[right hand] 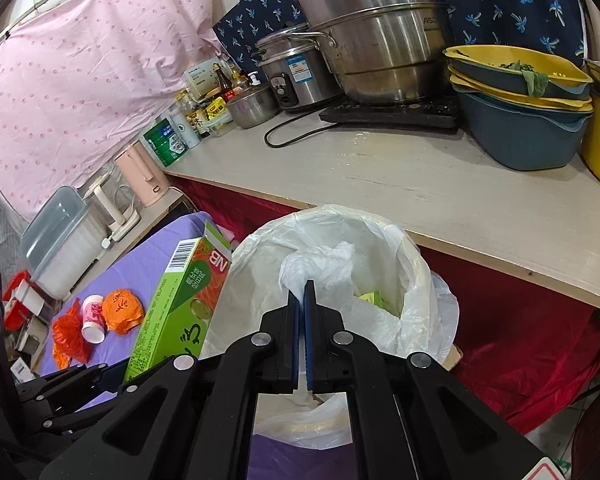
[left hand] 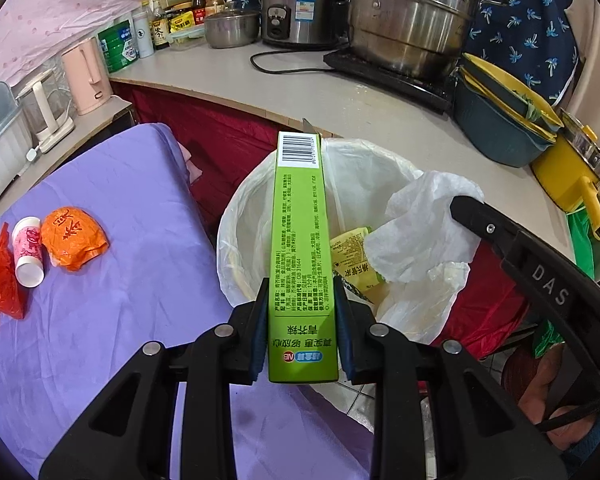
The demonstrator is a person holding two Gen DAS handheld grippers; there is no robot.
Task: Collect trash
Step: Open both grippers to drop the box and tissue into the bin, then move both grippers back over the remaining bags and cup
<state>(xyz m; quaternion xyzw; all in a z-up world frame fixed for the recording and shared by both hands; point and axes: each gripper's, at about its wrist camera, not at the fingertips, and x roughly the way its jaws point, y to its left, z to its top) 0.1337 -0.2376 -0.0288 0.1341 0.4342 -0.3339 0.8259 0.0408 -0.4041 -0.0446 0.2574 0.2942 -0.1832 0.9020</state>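
Observation:
My left gripper [left hand: 300, 285] is shut on a long green carton [left hand: 300, 208], which points out over the bin [left hand: 236, 216] lined with a white bag. The carton also shows at the left of the right wrist view [right hand: 180, 304]. My right gripper [right hand: 302, 286] is shut on a crumpled white plastic bag [right hand: 324, 266] above the bin's mouth [right hand: 420, 280]; its tip [left hand: 460, 205] shows in the left wrist view, touching that bag [left hand: 420, 232]. A yellow-green packet [left hand: 352, 256] lies inside the bin. An orange wrapper [left hand: 74, 238], a small pink-and-white cup [left hand: 28, 250] and a red wrapper [left hand: 0, 276] lie on the purple cloth [left hand: 120, 320].
Just behind the bin runs a pale counter [left hand: 300, 92] with steel pots [left hand: 412, 12], a rice cooker [left hand: 296, 12], stacked blue and yellow basins [left hand: 500, 120] and bottles. A pink kettle [left hand: 86, 76] stands at the left. Red cloth [left hand: 228, 144] hangs below the counter.

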